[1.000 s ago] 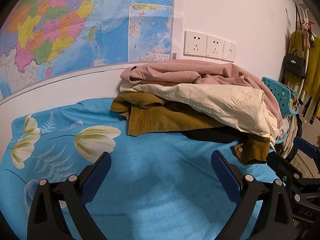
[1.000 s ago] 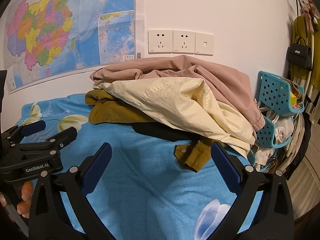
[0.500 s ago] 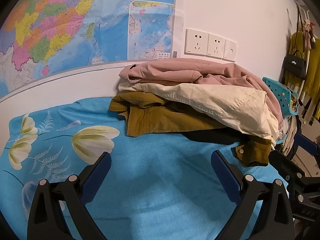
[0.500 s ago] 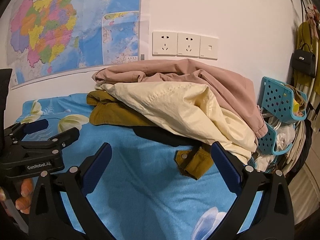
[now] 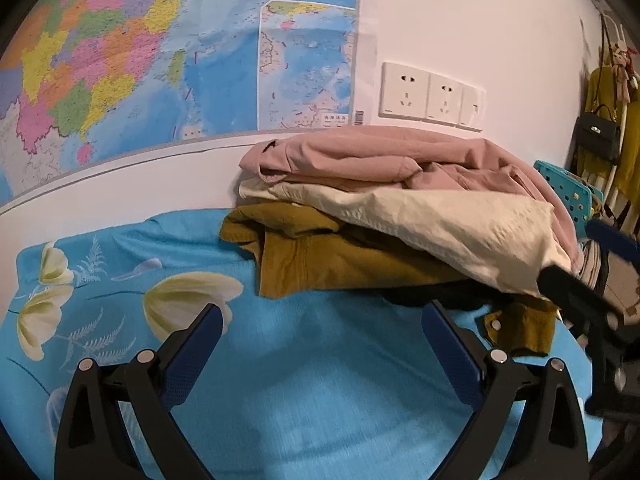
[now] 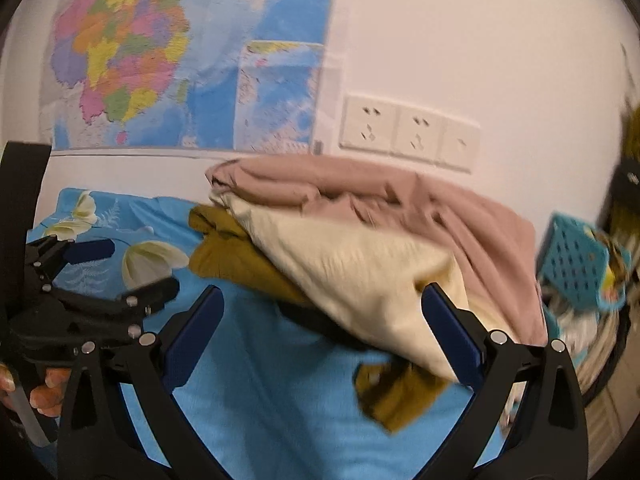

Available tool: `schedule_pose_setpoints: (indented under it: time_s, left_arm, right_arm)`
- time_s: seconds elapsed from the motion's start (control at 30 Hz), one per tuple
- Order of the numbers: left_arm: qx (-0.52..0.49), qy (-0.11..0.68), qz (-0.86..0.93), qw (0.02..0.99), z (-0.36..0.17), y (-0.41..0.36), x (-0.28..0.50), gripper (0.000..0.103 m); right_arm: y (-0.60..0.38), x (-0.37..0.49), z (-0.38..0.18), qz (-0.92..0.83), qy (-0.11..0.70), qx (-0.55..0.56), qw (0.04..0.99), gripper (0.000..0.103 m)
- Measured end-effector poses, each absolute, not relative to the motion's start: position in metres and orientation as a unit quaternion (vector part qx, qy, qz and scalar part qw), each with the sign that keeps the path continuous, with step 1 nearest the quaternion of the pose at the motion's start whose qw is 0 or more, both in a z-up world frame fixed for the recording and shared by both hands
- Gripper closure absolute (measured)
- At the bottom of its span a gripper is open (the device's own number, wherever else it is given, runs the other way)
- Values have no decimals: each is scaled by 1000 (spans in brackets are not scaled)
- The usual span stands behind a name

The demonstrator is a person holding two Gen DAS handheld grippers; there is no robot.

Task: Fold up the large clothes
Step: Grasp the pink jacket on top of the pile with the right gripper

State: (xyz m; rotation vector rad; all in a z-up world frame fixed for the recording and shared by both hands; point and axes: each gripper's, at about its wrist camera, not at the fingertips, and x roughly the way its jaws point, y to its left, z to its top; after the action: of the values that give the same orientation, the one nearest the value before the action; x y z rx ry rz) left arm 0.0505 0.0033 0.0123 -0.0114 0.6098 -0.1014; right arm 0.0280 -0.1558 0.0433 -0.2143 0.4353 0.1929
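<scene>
We are in a home bedroom.
We see a floral bedsheet (image 5: 120,300), wall map (image 5: 160,60), sockets (image 5: 432,98), hanging handbag (image 5: 598,136) far right.

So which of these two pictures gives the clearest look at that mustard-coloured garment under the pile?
The left wrist view. There the mustard garment is sharp, and its folds and snap-button tab can be seen under the cream garment. The right wrist view is blurred, and the cream garment covers more of it.

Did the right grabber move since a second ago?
Yes. In the right wrist view the wall sockets slid right and down, and the clothes pile grew, so the right gripper moved closer, turning left.
</scene>
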Motion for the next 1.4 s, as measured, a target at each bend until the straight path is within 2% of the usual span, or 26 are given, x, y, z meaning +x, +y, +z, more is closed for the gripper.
schedule_pose_setpoints:
  time_s: [0.13,0.17,0.4,0.5,0.6,0.63,0.67,0.73,0.87,1.0,1.07,1.1,1.13,1.17,1.23,1.33,1.4]
  left_arm:
    - [-13,302,-35,952,14,14,74,7]
    - [-14,303,-30,952,13,17,80,7]
    - [-23,321,10,947,3,46,117,7]
    - [-24,330,18,943,-4,56,116,7]
    - [-25,342,15,939,-12,62,109,7]
    - [-25,349,14,937,-14,64,106,7]
    - [-24,352,14,936,-16,65,104,7]
    - [-18,353,14,935,-17,66,99,7]
    - [-10,348,14,938,-11,66,100,7]
    - [-8,336,13,942,-2,62,111,7]
    - [-4,326,10,945,2,56,120,7]
    - [0,324,11,946,3,53,123,7]
    - [6,322,11,947,3,49,129,7]
    - [9,322,9,947,3,47,134,7]
    - [11,321,8,947,3,44,141,7]
    - [11,321,11,947,2,45,148,7]
    - [8,327,11,945,-2,48,151,7]
  right_arm:
    - [-145,74,52,116,234,-125,957,25]
    - [-143,86,53,123,239,-130,955,27]
    - [-104,162,46,141,261,-223,929,28]
    - [-86,185,33,144,272,-264,914,35]
    - [-79,208,22,141,301,-283,900,53]
    - [-80,212,22,143,310,-283,896,70]
    - [-84,214,26,150,316,-275,895,78]
    - [-97,210,41,176,313,-243,901,84]
    - [-140,187,107,198,270,-169,927,90]
    - [-181,183,144,167,249,-133,945,88]
    - [-182,189,136,146,269,-170,937,75]
    - [-180,190,128,152,280,-181,930,72]
    - [-175,191,120,163,291,-193,923,62]
    - [-168,189,114,161,288,-209,921,47]
    - [-155,186,104,166,279,-240,915,36]
    - [-119,192,81,183,277,-297,895,31]
    - [-99,202,69,191,281,-319,885,31]
